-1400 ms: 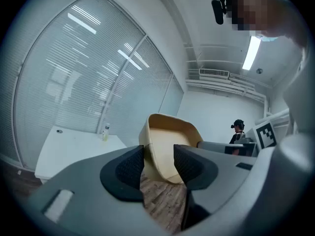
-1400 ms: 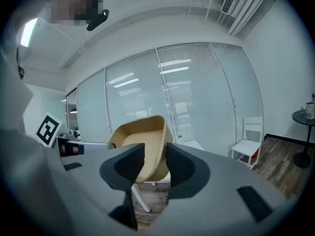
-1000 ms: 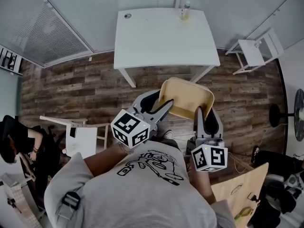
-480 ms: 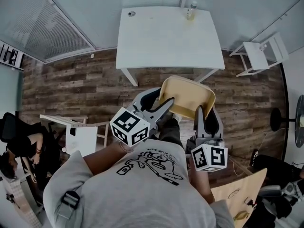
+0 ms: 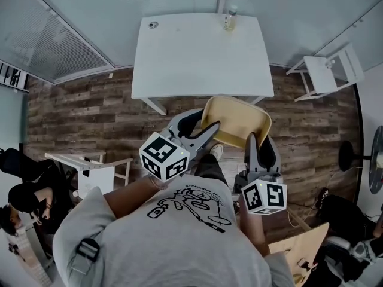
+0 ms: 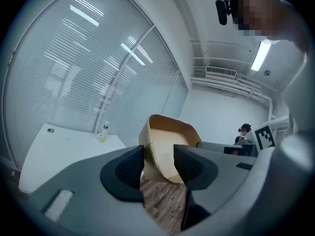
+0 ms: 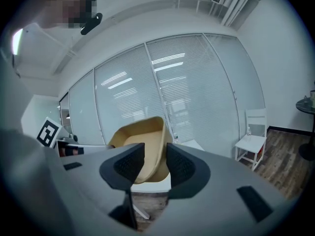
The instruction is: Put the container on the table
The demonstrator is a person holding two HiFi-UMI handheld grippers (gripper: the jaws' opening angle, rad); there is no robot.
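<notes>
Tongs: 2 counted. Left tongs (image 5: 206, 130) are closed on the near-left rim of the container (image 5: 236, 121); in the left gripper view (image 6: 158, 154) the tan wall (image 6: 170, 132) is seen pinched between the two pads. Right tongs (image 5: 252, 139) are closed on the near-right rim; in the right gripper view (image 7: 150, 156) the container wall (image 7: 142, 132) is likewise held between the pads.

Container: 1 counted, tan, open-topped, nothing seen inside. It is held off the ground by both tongs, tipped with its opening toward the camera in both gripper views. It is over the wooden floor (image 5: 90, 109) and is not on the desk (image 5: 197, 52).

Around the container:
- Desk, 1, white, just beyond the container; in the head view its near edge is overlapped by the container's far rim.
- Bottle (image 5: 229, 18), 1, upright at the desk's far edge, well beyond the container.
- Round fitting (image 5: 154, 24), 1, at the desk's far-left corner.
- White chair (image 5: 326, 67), 1, beyond and to the right of the container.
- Low white frame (image 5: 96, 169), 1, left of the container.
- Seated person (image 5: 24, 196), 1, far left of the container.
- Black stand (image 5: 348, 154), 1, right of the container.

Between container and desk only bare floor is seen.
</notes>
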